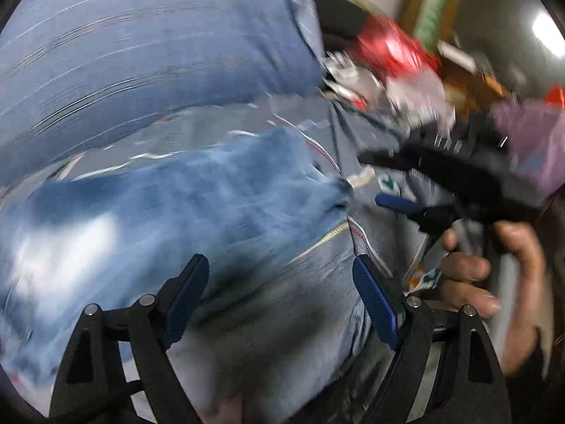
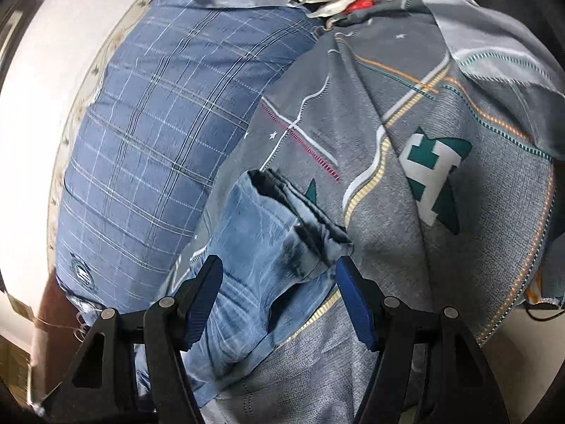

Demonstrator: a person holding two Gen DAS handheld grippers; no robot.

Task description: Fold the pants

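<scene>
Light blue washed denim pants (image 1: 183, 205) lie on a grey patterned bedspread (image 1: 310, 289). In the right wrist view the pants (image 2: 257, 247) end in a dark-lined leg opening (image 2: 300, 208) just ahead of my fingers. My left gripper (image 1: 282, 275) is open and empty above the pants' edge; this view is motion-blurred. My right gripper (image 2: 279, 275) is open, its fingers on either side of the pant leg, holding nothing. The right gripper also shows in the left wrist view (image 1: 406, 208), held by a hand (image 1: 494, 265).
A blue plaid pillow (image 2: 152, 148) lies left of the pants, against a white wall (image 2: 31, 113). The bedspread (image 2: 441, 176) rises in folds at right. Cluttered clothes and red items (image 1: 392, 49) are piled at the far end.
</scene>
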